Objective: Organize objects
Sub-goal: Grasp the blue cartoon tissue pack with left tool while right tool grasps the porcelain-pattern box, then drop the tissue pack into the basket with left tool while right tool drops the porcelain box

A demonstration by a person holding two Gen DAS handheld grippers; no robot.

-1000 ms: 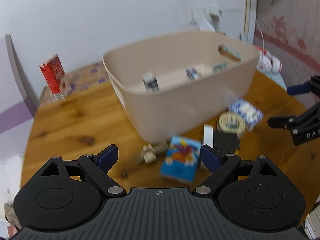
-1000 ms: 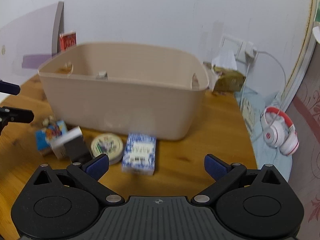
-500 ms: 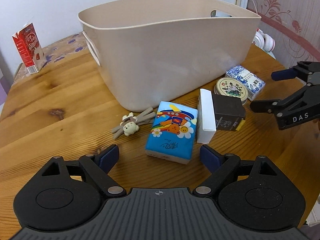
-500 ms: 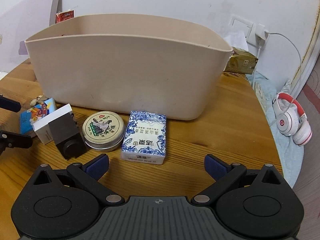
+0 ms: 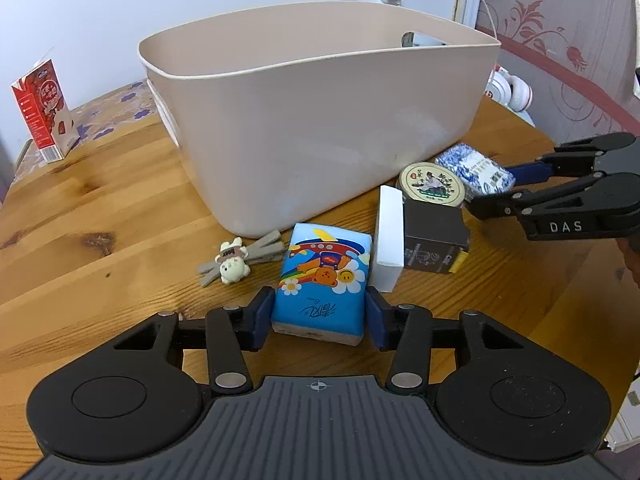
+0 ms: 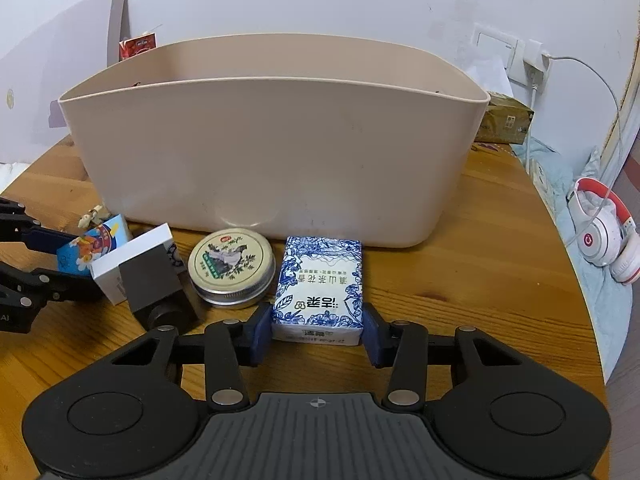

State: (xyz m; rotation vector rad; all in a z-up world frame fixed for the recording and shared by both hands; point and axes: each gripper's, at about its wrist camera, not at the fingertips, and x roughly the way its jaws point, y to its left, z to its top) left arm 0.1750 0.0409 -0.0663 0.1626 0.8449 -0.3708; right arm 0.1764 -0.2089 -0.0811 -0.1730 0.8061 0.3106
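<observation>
A beige plastic basket (image 5: pixel 320 132) stands on the round wooden table; it also shows in the right wrist view (image 6: pixel 276 160). My left gripper (image 5: pixel 318 318) is shut on a blue cartoon tissue pack (image 5: pixel 324 280) that lies on the table. My right gripper (image 6: pixel 316 330) is shut on a blue-and-white floral tissue pack (image 6: pixel 320 284), also on the table. Between them lie a round tin (image 6: pixel 231 266), a white box (image 5: pixel 390 244) and a dark box (image 5: pixel 434 238). A small bear clip (image 5: pixel 236 260) lies left of the cartoon pack.
A red milk carton (image 5: pixel 44 110) stands at the far left of the table (image 5: pixel 100 208). White-and-red headphones (image 6: pixel 602 236) lie off the table's right edge. A wall socket with a cable (image 6: pixel 532 60) and a cardboard box (image 6: pixel 506 118) are behind the basket.
Both grippers moved forward and down to the table and closed: the left on the cartoon tissue pack, the right on the floral tissue pack. Both were open before.
</observation>
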